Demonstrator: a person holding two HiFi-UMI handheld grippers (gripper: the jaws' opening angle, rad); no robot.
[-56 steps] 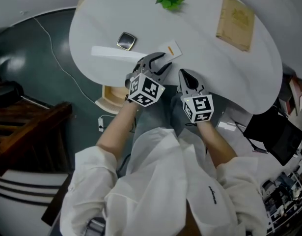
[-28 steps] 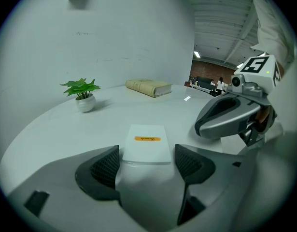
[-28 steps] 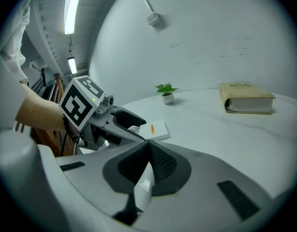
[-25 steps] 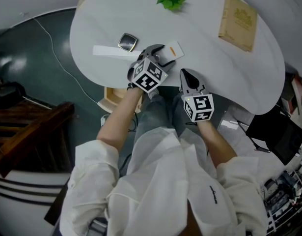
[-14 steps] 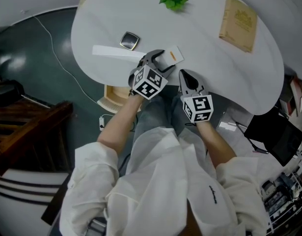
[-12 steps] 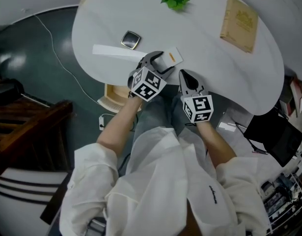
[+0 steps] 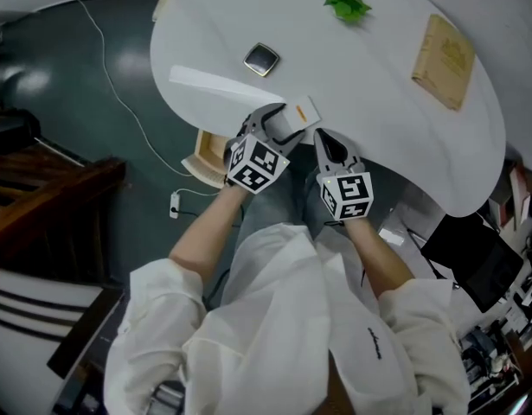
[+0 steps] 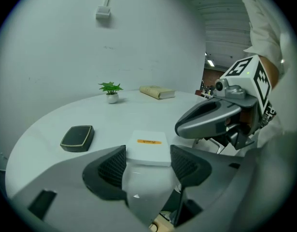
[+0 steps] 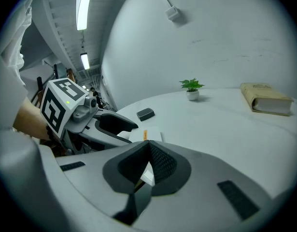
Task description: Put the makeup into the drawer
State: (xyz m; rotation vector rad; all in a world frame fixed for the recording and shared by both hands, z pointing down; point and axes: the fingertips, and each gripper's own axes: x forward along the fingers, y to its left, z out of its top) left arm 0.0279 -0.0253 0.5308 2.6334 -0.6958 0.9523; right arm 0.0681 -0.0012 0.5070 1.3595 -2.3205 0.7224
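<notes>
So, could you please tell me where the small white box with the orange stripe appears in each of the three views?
Head view: the white box lies at the centre, on the near edge of the table.
Left gripper view: the box is low centre, framed by the open jaws.
Right gripper view: the box is left of centre, just above the closed jaws.
Shared landmark: the green plant.
</notes>
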